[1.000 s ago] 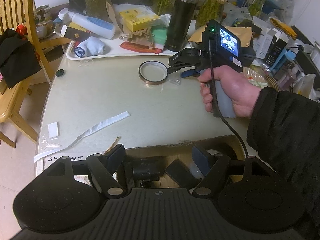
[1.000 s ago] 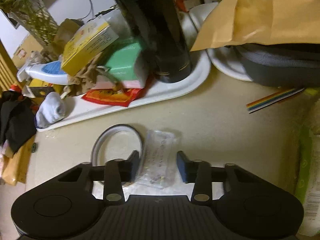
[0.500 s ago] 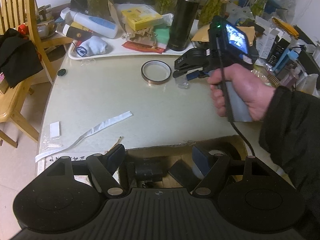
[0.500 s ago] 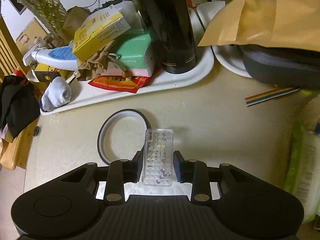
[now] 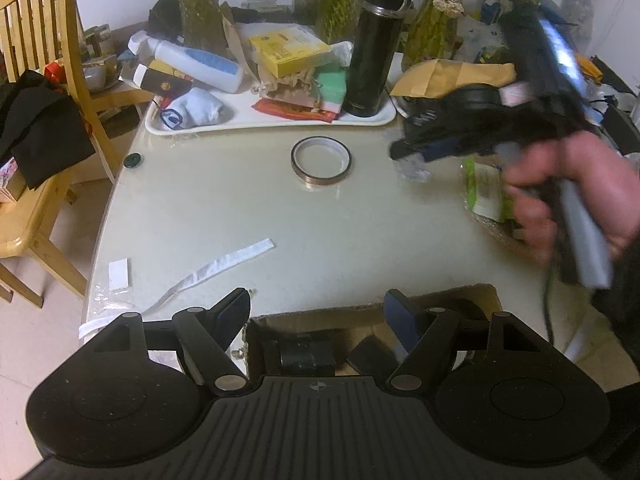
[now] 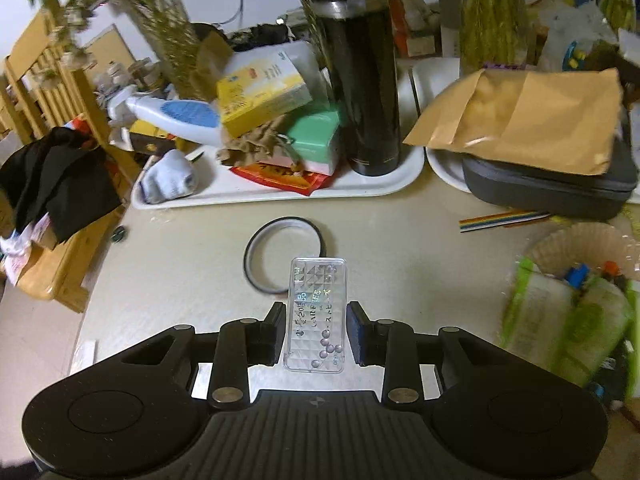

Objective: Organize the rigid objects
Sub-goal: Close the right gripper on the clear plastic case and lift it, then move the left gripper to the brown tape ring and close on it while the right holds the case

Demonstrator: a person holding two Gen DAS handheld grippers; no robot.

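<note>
My right gripper (image 6: 316,330) is shut on a small clear plastic box (image 6: 316,312) with several small beads inside and holds it above the table. In the left wrist view the right gripper (image 5: 416,152) is blurred, at the right, with the clear box (image 5: 414,168) in its jaws. A tape ring (image 5: 321,159) lies on the table; it also shows in the right wrist view (image 6: 285,254), just beyond the box. My left gripper (image 5: 318,316) is open and empty over a cardboard box (image 5: 372,316) at the table's near edge, which holds dark items.
A white tray (image 5: 280,122) at the back holds a black flask (image 5: 374,46), a yellow box (image 5: 288,50), a bottle and a sock. A brown envelope (image 6: 532,116) lies on a grey case (image 6: 548,188). Green packets (image 6: 560,320) sit at the right. Paper strips (image 5: 208,272) lie front left. A wooden chair (image 5: 36,80) stands at the left.
My right gripper closed on the clear box, lifted it off the table and moved right and back from the tape ring. My left gripper stayed open over the cardboard box.
</note>
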